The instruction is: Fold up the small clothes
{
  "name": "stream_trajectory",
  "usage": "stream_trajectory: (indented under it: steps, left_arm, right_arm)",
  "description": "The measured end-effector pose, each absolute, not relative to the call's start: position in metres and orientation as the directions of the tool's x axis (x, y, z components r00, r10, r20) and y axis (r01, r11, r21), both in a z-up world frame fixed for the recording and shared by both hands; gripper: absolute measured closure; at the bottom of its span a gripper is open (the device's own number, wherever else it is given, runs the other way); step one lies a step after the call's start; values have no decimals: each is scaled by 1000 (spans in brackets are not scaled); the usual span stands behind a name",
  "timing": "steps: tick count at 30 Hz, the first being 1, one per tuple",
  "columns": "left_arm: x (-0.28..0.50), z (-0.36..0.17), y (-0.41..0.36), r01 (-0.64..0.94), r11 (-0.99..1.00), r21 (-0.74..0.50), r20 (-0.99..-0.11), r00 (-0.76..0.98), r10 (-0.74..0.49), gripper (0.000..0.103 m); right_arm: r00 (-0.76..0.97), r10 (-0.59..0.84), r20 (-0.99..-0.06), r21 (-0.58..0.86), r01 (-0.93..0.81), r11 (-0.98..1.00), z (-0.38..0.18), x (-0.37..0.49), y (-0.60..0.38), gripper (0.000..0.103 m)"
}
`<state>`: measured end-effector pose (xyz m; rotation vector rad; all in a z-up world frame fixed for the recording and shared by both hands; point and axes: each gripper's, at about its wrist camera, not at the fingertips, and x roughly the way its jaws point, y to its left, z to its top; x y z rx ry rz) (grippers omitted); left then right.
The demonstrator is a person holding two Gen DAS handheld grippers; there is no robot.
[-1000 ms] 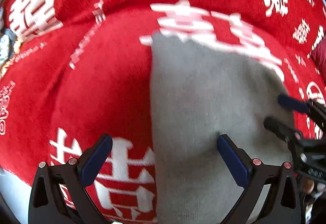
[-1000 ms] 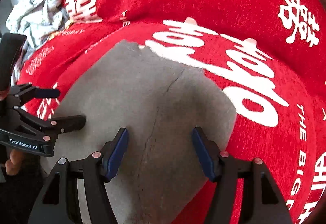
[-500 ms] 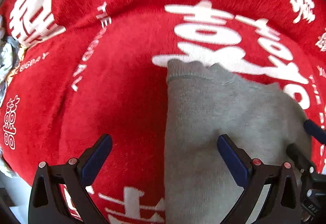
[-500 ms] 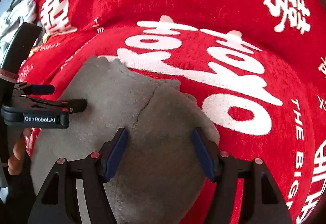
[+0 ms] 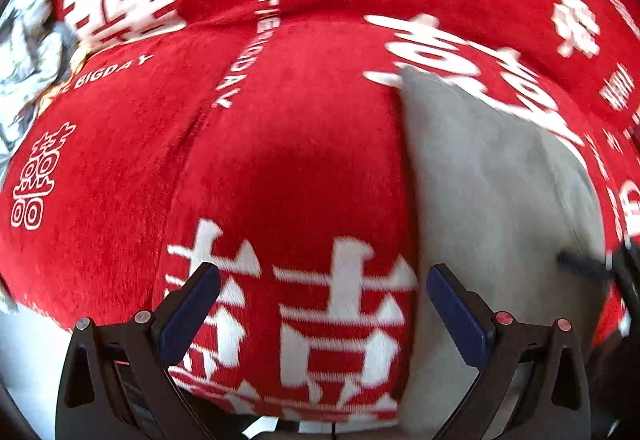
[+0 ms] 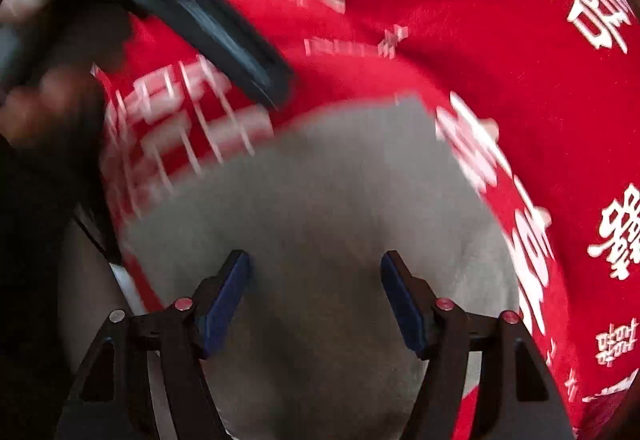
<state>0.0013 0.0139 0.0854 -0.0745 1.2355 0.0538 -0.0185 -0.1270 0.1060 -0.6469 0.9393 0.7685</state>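
- Left tongs (image 5: 322, 314) spread wide over the red blanket (image 5: 280, 160), gripping nothing.
- Grey cloth (image 5: 492, 200) lies flat at 3 o'clock, its edge beneath the right-hand pad.
- Right tongs (image 6: 316, 300) gape above the cloth (image 6: 320, 200), nothing between them.
- Crumpled pale fabric (image 5: 24, 52) sits at 10 o'clock.
- Left view: a dark, blurred tool tip (image 5: 580, 266) pokes in at 3 o'clock.

Red blanket (image 5: 280, 160) w/ white lettering, grey garment (image 6: 320, 200) flat on it
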Motion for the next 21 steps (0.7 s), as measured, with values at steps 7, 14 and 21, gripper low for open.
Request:
stream_trajectory:
  steps: [7, 14, 21]
  left_arm:
    - [-15, 84, -21, 40, 999, 20, -939, 345, 5, 0]
    - [-5, 102, -48, 85, 996, -9, -921, 388, -42, 0]
    - [16, 93, -83, 134, 991, 29, -927, 374, -23, 0]
  right_arm:
    - [364, 174, -915, -169, -737, 654, 99, -34, -206, 23]
    - [407, 284, -868, -84, -685, 724, 135, -36, -205, 23]
    - [379, 333, -863, -37, -707, 706, 122, -12, -155, 22]
